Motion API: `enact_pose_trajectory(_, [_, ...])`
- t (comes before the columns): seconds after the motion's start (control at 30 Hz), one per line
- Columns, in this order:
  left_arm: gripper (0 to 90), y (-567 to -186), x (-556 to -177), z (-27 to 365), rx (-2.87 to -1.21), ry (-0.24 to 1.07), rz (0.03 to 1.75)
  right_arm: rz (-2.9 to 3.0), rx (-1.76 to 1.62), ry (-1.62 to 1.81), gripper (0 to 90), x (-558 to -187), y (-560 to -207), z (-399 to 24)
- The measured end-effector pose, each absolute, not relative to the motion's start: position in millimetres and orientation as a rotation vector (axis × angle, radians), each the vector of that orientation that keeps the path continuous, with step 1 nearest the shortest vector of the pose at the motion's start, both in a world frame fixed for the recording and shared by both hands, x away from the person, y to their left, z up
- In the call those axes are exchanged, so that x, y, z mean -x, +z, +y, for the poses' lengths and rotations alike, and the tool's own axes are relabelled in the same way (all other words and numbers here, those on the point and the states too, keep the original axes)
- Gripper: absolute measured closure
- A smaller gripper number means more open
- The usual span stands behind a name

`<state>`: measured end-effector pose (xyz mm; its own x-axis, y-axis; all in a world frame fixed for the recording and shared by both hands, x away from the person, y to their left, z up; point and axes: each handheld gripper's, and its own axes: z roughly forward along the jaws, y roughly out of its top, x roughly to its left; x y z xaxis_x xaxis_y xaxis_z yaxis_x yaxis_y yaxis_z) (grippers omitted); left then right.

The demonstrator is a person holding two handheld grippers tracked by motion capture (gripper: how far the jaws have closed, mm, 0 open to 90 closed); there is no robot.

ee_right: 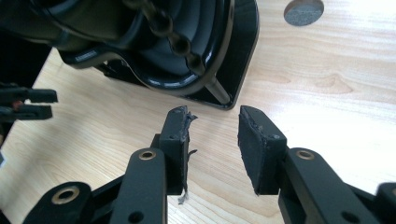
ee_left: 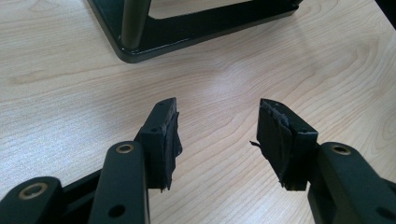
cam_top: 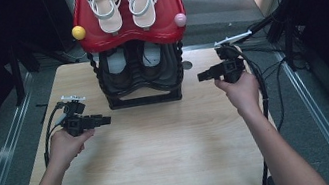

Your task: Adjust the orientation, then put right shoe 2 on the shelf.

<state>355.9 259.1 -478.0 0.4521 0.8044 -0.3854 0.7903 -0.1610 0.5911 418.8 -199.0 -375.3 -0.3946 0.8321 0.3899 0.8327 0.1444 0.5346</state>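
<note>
A two-tier shoe rack stands at the back middle of the wooden table [cam_top: 162, 148]. Its red top shelf [cam_top: 133, 36] carries a pair of white sandals [cam_top: 107, 3]. On the black lower shelf [cam_top: 168, 69] sit dark shoes [cam_top: 120, 64]. My left gripper [cam_top: 106, 118] hovers left of the rack's base, open, nothing between its jaws [ee_left: 218, 106]. At the rack's right side my right gripper [cam_top: 200, 76] points at the lower shelf [ee_right: 187, 60], open and holding nothing [ee_right: 214, 113].
A yellow ball [cam_top: 78, 32] and a pink ball [cam_top: 180, 19] cap the red shelf's front corners. A grey round plug [cam_top: 187, 65] sits in the tabletop right of the rack. Cables trail off the table's right edge. Bare wood lies in front of the rack.
</note>
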Motion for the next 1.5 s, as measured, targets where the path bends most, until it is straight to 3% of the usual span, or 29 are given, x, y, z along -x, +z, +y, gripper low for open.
enact_pose_trajectory(0.8, [48.8,-477.8,-355.1,256.6,-1.955,0.04,1.314,-2.371,1.62,-1.082,64.9,-394.4,-442.8,-189.7])
enact_pose_trajectory(1.5, [48.6,-482.1,-355.7,251.0,-1.978,0.034,1.313,-2.33,1.619,-1.192,66.2,-376.5,-461.1,-206.8])
